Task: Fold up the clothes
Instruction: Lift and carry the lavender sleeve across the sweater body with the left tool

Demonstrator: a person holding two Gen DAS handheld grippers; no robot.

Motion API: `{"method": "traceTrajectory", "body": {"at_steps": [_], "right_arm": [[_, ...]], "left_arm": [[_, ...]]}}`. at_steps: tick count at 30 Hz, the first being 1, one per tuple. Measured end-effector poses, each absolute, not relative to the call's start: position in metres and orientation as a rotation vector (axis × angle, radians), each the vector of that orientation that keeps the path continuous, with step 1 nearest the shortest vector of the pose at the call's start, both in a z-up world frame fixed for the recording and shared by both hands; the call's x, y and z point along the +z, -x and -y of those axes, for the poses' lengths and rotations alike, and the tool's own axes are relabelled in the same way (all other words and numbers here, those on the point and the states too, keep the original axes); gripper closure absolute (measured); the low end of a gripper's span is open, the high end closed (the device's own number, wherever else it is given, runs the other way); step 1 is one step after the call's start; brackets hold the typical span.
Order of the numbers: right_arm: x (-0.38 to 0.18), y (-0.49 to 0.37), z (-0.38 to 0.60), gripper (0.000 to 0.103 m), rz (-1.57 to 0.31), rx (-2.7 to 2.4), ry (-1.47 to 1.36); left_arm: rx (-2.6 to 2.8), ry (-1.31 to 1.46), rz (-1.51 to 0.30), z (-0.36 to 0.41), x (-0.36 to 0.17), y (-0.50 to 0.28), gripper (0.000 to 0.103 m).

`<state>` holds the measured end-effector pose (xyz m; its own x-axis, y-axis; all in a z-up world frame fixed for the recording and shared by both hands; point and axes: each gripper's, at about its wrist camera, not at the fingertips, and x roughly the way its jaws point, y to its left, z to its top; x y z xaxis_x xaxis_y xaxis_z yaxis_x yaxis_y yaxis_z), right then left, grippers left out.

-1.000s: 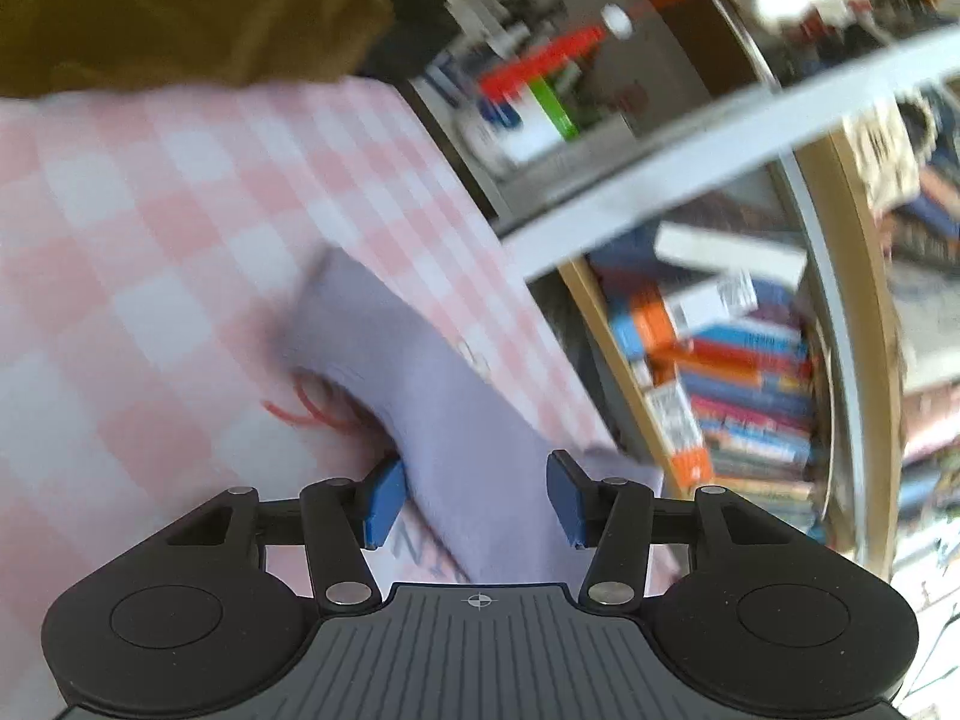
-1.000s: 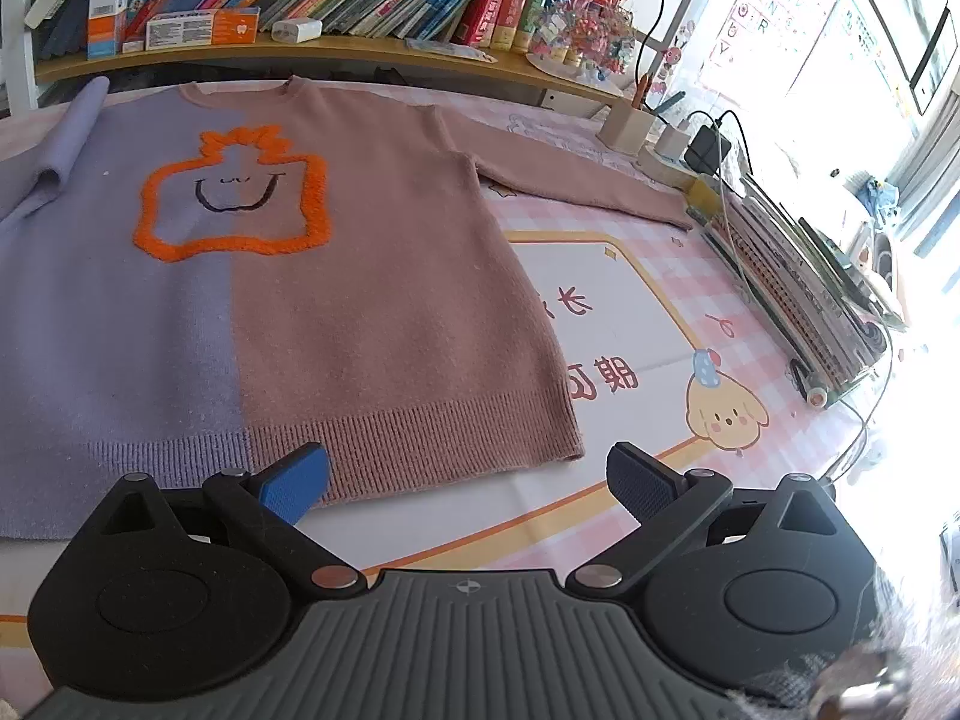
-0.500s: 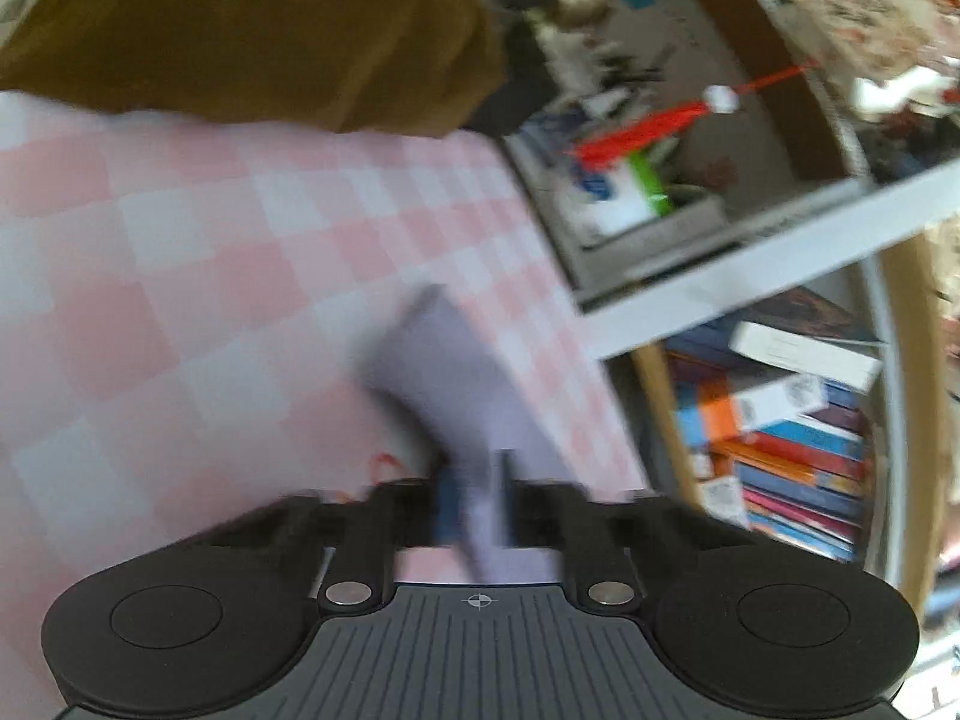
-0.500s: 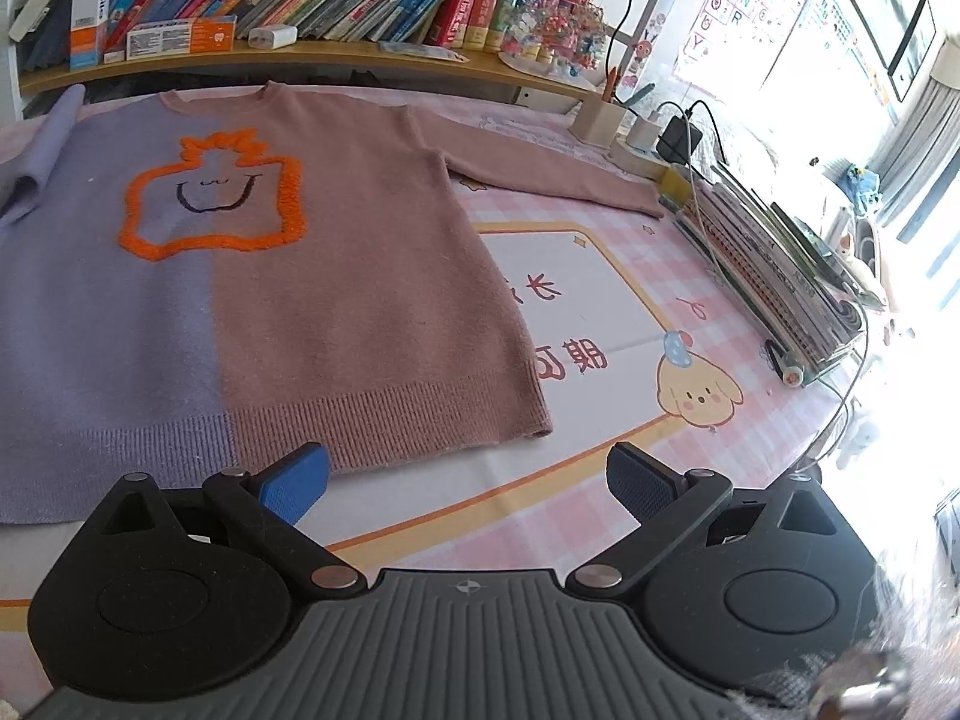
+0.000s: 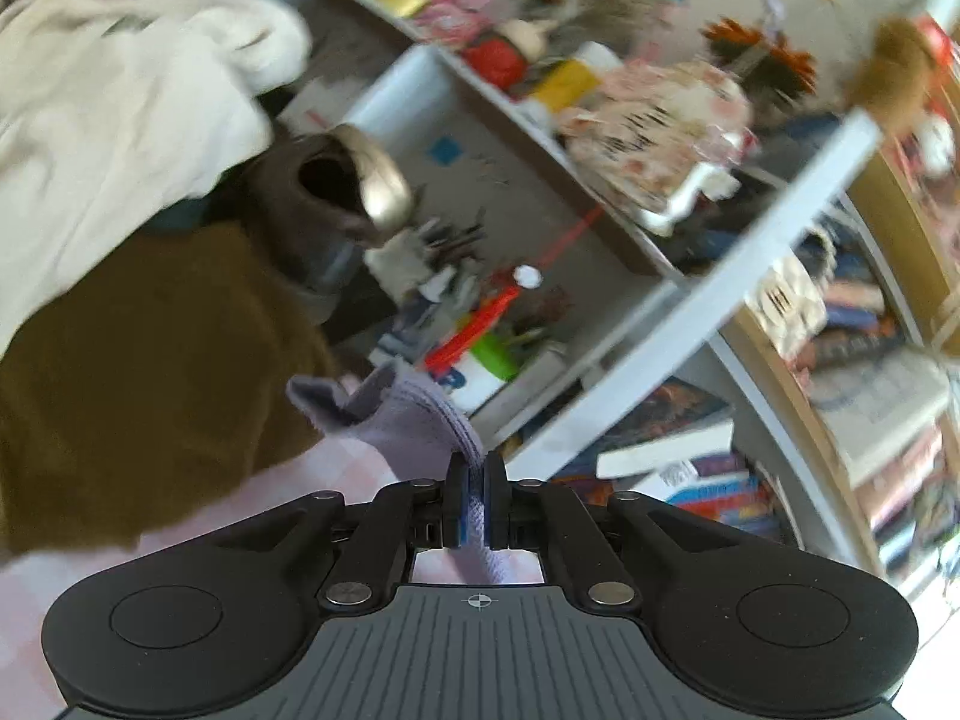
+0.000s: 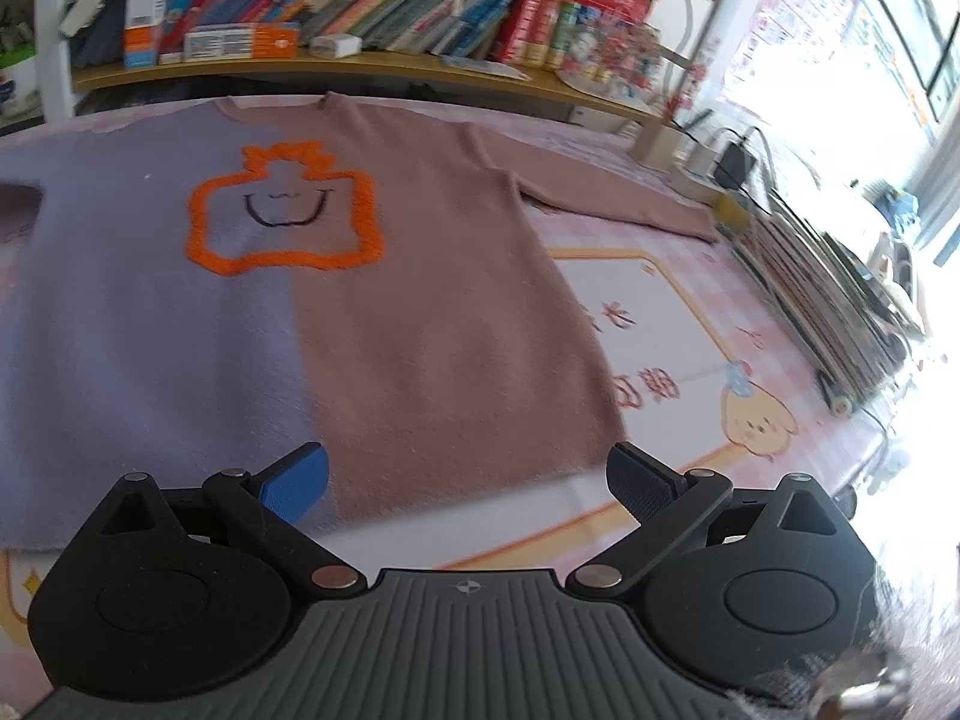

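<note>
The left gripper [image 5: 475,501] is clamped on the lilac knitted sleeve [image 5: 414,420], lifted above the pink checked tablecloth [image 5: 336,468], while the right gripper [image 6: 468,480] hangs with jaws apart over the hem of the lilac-and-mauve knitted sweater [image 6: 372,324] lying flat.

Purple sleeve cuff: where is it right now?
In the left wrist view the purple sleeve cuff is lifted off the pink checked tablecloth, clamped in the shut left gripper, with the brown garment to its left.
</note>
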<state>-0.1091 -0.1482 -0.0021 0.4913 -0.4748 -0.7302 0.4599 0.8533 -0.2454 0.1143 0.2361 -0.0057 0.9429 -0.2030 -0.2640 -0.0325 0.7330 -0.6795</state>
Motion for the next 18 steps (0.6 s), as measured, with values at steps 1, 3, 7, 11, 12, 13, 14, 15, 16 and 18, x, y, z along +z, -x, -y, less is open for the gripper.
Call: {"method": "traceTrajectory", "body": {"at_steps": [1,3,7,11,12,13,14,15,16,18], "right_arm": [[-0.002,0.108,0.147,0.003,-0.890,-0.556,0.024],[0.000,0.107,0.146,0.003,-0.885,-0.544,0.035],[0.002,0.111,0.151,0.003,-0.878,-0.555,0.031],[0.003,0.117,0.163,0.003,-0.870,-0.583,0.008],[0.003,0.118,0.166,0.003,-0.866,-0.588,0.001],[0.003,0.118,0.170,0.003,-0.862,-0.591,-0.007],[0.003,0.118,0.174,0.003,-0.857,-0.594,-0.014],[0.003,0.118,0.178,0.003,-0.855,-0.594,-0.021],[0.003,0.118,0.182,0.003,-0.852,-0.593,-0.027],[0.002,0.116,0.190,0.003,-0.852,-0.580,-0.032]], "left_arm": [[-0.105,0.735,-0.340,-0.234,-0.005,-0.116,0.100],[-0.114,0.731,-0.346,-0.229,-0.006,-0.118,0.100],[-0.119,0.744,-0.345,-0.220,-0.005,-0.117,0.100],[-0.144,0.741,-0.335,-0.206,0.001,-0.118,0.100],[-0.153,0.737,-0.331,-0.202,0.003,-0.119,0.100],[-0.164,0.732,-0.327,-0.195,0.006,-0.120,0.100],[-0.174,0.728,-0.323,-0.189,0.009,-0.121,0.100],[-0.181,0.723,-0.319,-0.184,0.012,-0.121,0.100],[-0.187,0.718,-0.316,-0.178,0.014,-0.121,0.100],[-0.201,0.707,-0.314,-0.163,0.019,-0.121,0.100]]}}
